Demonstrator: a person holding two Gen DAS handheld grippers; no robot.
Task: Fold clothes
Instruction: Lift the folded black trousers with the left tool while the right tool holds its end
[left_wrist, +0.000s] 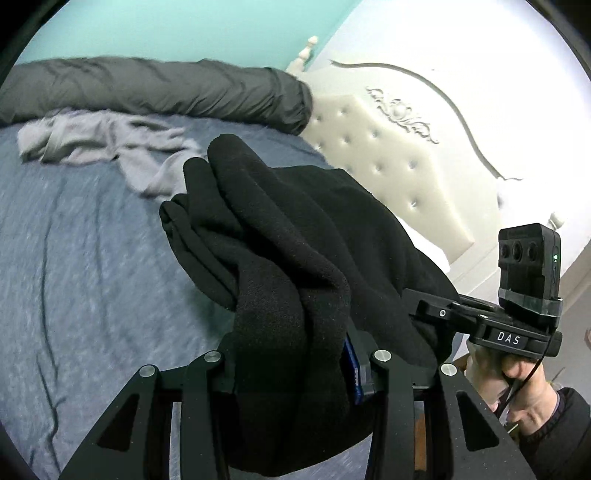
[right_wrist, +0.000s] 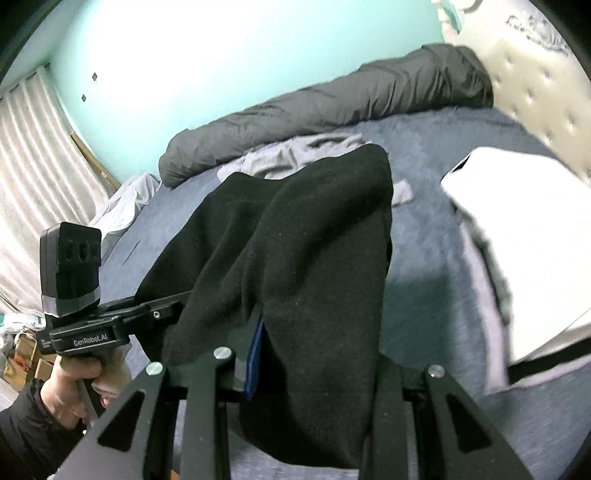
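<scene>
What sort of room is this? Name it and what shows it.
A bedroom, very likely: a bed with a blue-grey sheet, a tufted cream headboard and a rolled dark grey duvet along the turquoise wall.

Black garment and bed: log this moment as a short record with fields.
held item: black fleece garment, bunched, lifted off the bed
left hand-held gripper: shut on the garment
right hand-held gripper: shut on the garment
surface: bed with blue-grey sheet
other laundry: grey garment, crumpled, unfolded
stack: white folded item near the headboard
far edge: rolled dark duvet
</scene>
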